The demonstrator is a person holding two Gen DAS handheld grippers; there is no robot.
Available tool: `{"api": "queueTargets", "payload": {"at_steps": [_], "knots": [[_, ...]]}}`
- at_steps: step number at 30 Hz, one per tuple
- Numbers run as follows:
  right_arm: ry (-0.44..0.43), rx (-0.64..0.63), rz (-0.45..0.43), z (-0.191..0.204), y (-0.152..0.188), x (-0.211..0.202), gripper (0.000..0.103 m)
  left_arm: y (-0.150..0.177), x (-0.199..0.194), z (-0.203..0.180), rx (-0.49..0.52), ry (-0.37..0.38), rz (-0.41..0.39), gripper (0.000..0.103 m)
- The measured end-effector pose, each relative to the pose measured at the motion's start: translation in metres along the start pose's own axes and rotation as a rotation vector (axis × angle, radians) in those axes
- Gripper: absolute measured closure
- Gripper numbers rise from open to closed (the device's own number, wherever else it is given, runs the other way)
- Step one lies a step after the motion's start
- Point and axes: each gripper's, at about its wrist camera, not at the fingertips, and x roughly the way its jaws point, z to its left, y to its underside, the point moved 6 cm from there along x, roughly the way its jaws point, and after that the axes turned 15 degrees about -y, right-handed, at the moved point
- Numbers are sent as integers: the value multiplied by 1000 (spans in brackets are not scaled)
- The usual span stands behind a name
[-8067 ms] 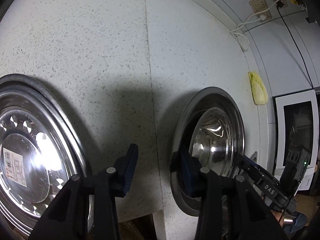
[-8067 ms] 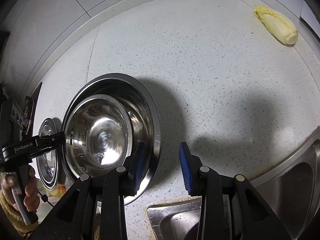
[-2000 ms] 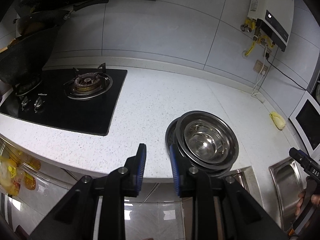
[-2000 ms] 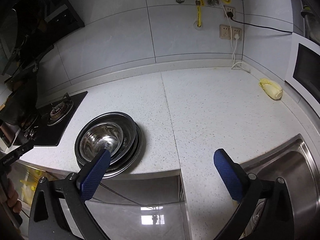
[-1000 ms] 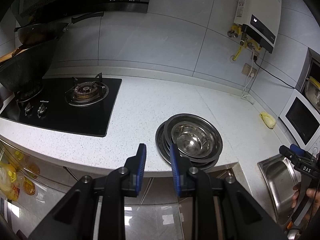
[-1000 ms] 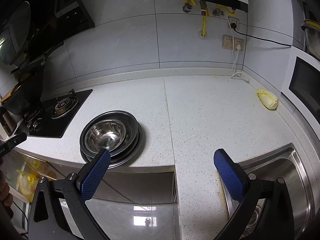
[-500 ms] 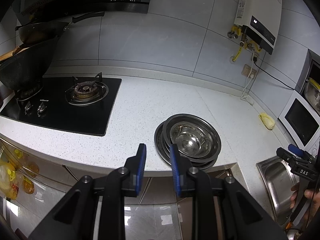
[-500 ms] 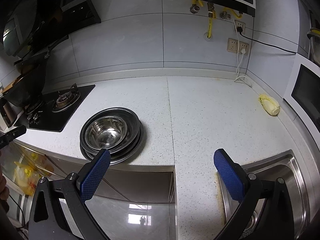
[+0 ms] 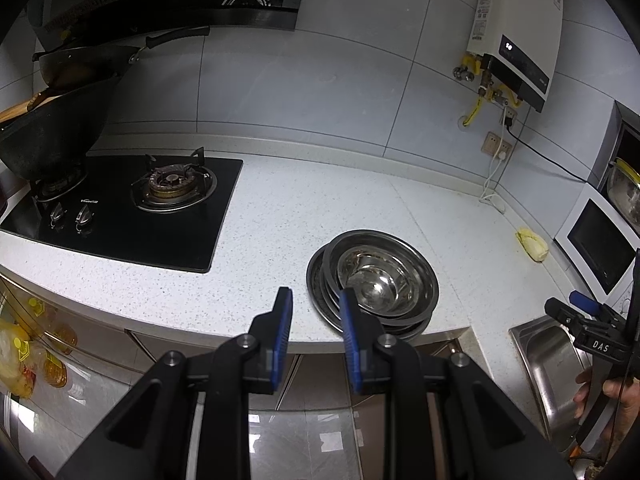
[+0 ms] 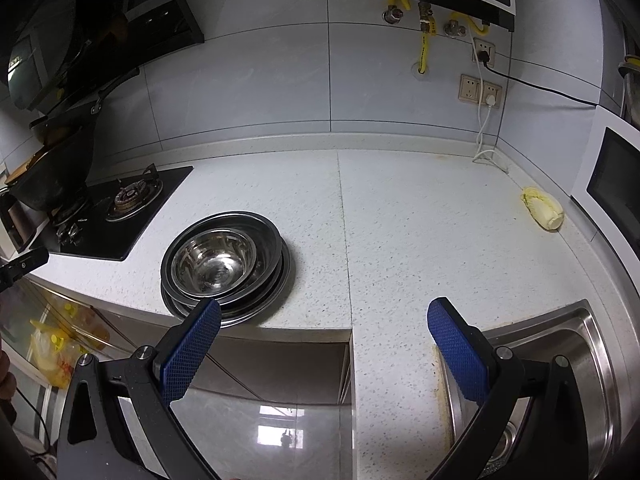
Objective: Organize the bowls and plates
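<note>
While the round stainless-steel bowls (image 9: 380, 276) sit nested on the steel plates (image 10: 256, 304) at the speckled white worktop's (image 10: 400, 220) front edge, both tools hang back empty: left tool (image 9: 315, 312) slightly apart, right tool (image 10: 324, 316) wide apart. Stacking looks finished.

Home kitchen: gas hob (image 9: 120, 208), steel sink (image 10: 560, 368), tiled wall (image 9: 340, 60), microwave (image 9: 596, 248).

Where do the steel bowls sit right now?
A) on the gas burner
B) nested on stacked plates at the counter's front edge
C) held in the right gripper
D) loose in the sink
B: the shiny steel bowls sit nested on the round steel plates near the front edge of the white speckled counter, with nothing holding them.
</note>
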Motion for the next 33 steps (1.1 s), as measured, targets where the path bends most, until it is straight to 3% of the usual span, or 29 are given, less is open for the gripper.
{"api": "queueTargets", "payload": {"at_steps": [33], "knots": [[1,5,3,-3,1,2,2,5,5,-5,14,-57,4,80]]}}
